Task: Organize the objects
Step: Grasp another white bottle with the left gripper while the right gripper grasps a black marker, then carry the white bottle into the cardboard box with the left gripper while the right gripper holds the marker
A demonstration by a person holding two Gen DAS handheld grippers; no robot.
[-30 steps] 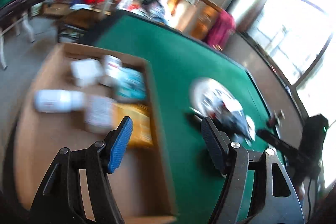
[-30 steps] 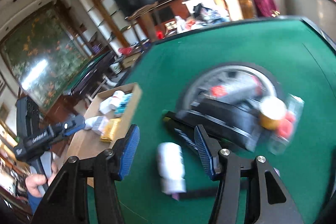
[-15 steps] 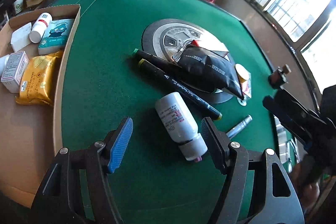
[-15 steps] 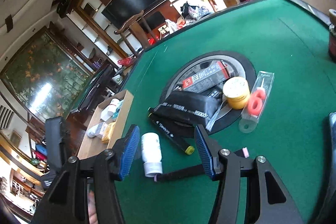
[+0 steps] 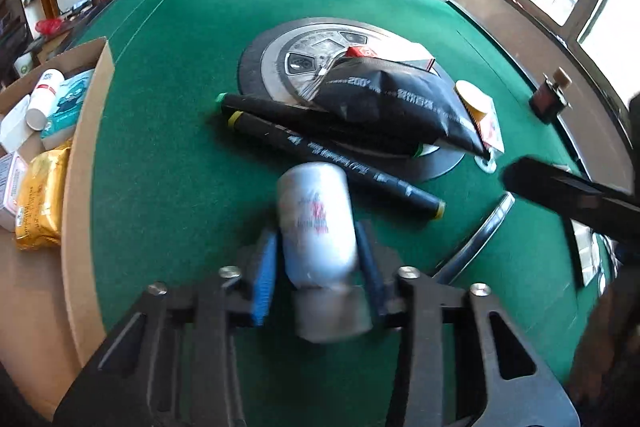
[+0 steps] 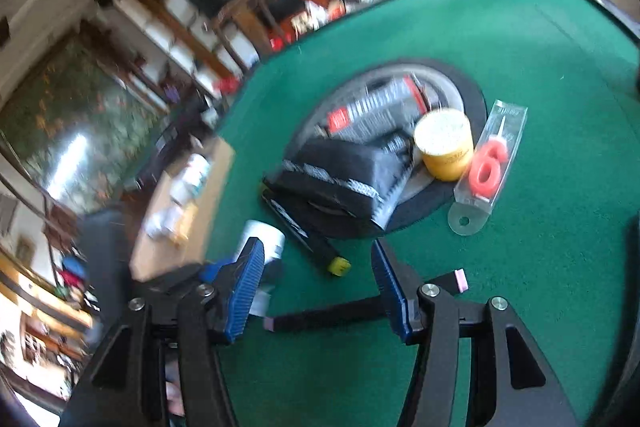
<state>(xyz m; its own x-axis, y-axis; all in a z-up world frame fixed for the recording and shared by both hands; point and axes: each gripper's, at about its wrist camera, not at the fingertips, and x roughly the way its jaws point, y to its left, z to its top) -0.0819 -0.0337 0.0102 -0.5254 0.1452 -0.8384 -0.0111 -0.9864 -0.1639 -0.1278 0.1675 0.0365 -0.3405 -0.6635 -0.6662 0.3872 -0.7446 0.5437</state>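
Left gripper [image 5: 316,263]: jaws closing around the white bottle [image 5: 316,223], which lies between the blue pads [image 5: 264,279]. Pads appear to be at the bottle's sides; picture is blurred there, so firm contact is a judgement only. Bottle lies on the green table [image 5: 160,155], cap end toward the tongs, base pointing away, so its long axis runs roughly along the gripper's pointing line and the jaws cross its width.

Right gripper [image 6: 316,287]: jaws spread, nothing pinched. A dark pen-like stick with pink ends [image 6: 360,307] lies crosswise on the felt between and under its fingers. Seen from this side the bottle is off to the left, beside the left finger; left hand clearly the nearer one.

Just beyond the bottle: two black markers [image 5: 332,155], almost touching its far end. Further on: black pouch [image 5: 396,103] on a round disc [image 5: 280,67], yellow jar [image 6: 444,143], clear packet with a red piece [image 6: 488,167].

Far left: cardboard box [image 5: 80,155] holding other small packages. Judgement: the box is the likely destination, lying leftward of the bottle.
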